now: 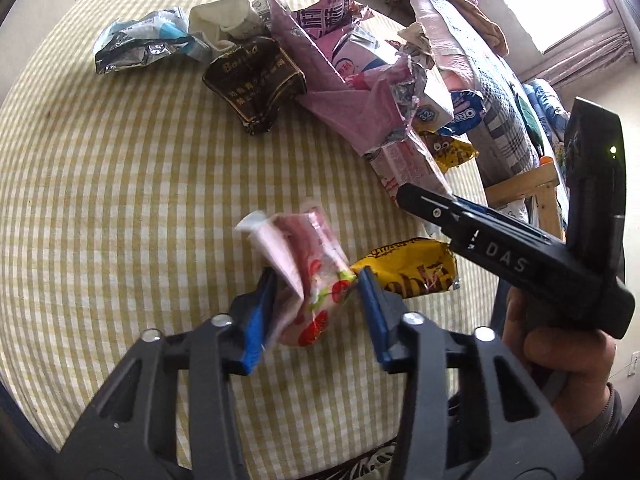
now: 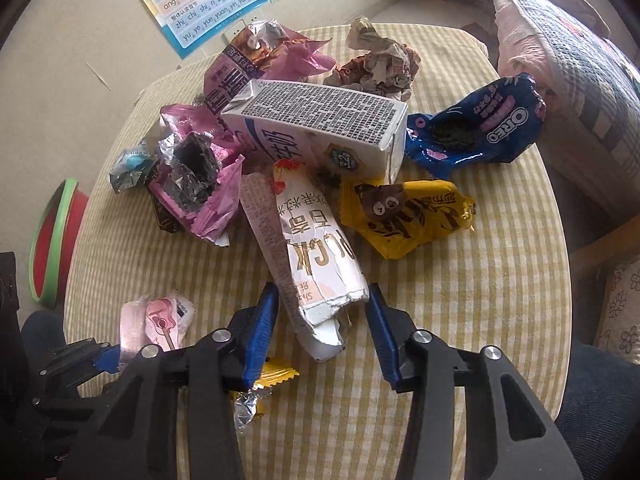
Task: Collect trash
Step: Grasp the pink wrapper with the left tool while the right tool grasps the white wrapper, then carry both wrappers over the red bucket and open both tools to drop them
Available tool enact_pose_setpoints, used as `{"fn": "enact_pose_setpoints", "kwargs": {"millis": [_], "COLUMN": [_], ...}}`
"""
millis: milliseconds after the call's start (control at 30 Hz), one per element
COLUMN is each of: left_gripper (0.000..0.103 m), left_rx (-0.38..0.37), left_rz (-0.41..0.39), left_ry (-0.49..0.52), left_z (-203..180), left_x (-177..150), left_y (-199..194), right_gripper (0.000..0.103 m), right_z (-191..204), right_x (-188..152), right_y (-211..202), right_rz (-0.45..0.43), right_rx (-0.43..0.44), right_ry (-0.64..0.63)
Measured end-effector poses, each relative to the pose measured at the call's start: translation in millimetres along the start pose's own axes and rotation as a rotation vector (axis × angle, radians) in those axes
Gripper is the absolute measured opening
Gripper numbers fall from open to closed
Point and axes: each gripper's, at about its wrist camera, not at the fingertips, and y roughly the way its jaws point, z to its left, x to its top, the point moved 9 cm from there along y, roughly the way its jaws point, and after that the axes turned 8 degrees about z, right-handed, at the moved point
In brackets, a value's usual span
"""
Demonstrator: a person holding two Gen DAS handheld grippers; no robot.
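In the left wrist view my left gripper is shut on a crumpled pink wrapper with red fruit print, both blue pads against its sides. The right wrist view shows that wrapper at lower left, on the left gripper's blue finger. My right gripper straddles the torn end of a flattened white and pink snack box. Its pads stand close beside the edges and the box shows no squeeze. A yellow wrapper lies just under the right gripper.
On the yellow checked table lie a white milk carton, a blue Oreo bag, a yellow bear wrapper, purple foil bags and crumpled paper. Folded bedding rises on the right. A hand holds the right gripper.
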Motion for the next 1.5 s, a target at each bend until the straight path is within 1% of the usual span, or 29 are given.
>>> {"fn": "enact_pose_setpoints", "kwargs": {"millis": [33, 133, 333, 567, 633, 667, 800, 933, 1033, 1167, 1333, 1500], "left_gripper": [0.039, 0.038, 0.038, 0.038, 0.038, 0.038, 0.038, 0.038, 0.038, 0.038, 0.038, 0.038], "left_rx": [0.0, 0.001, 0.012, 0.027, 0.032, 0.031, 0.024, 0.025, 0.039, 0.056, 0.068, 0.077], "left_rz": [-0.003, -0.013, -0.041, -0.088, -0.105, -0.116, -0.163, -0.186, -0.203, -0.244, -0.291, -0.323], "left_ry": [-0.002, -0.007, -0.006, -0.006, -0.003, -0.003, -0.008, -0.018, -0.019, -0.019, -0.027, -0.045], "left_z": [0.8, 5.3, 11.5, 15.1, 14.3, 14.5, 18.3, 25.0, 27.1, 29.9, 33.6, 43.2], "left_x": [-0.3, -2.5, -4.6, -11.4, -12.7, -13.0, -16.4, -18.3, -18.6, -17.3, -11.9, -8.0], "left_y": [-1.1, -7.6, -27.0, -50.6, -56.3, -60.6, -80.3, -93.8, -103.5, -120.5, -140.7, -155.1], "right_gripper": [0.038, 0.036, 0.036, 0.035, 0.027, 0.025, 0.024, 0.023, 0.023, 0.023, 0.022, 0.023], "right_z": [0.9, 2.1, 0.6, -4.7, -4.6, -3.4, -1.3, 2.7, 7.7, 15.4, 26.9, 43.3], "right_x": [-0.7, -0.9, -0.2, -5.2, -5.4, -6.2, -12.0, -19.2, -18.3, -13.1, -6.6, -1.1], "right_y": [0.7, -3.0, -20.8, -46.5, -55.2, -58.7, -68.8, -68.5, -77.9, -97.2, -122.2, -135.5], "right_rz": [0.0, -0.012, -0.047, -0.097, -0.118, -0.127, -0.148, -0.148, -0.179, -0.237, -0.298, -0.325], "right_rx": [0.001, 0.003, 0.005, -0.018, -0.022, -0.026, -0.041, -0.033, -0.043, -0.075, -0.09, -0.08], "right_ry": [-0.003, -0.006, 0.006, 0.038, 0.045, 0.046, 0.041, 0.042, 0.03, 0.004, -0.024, -0.048]}}
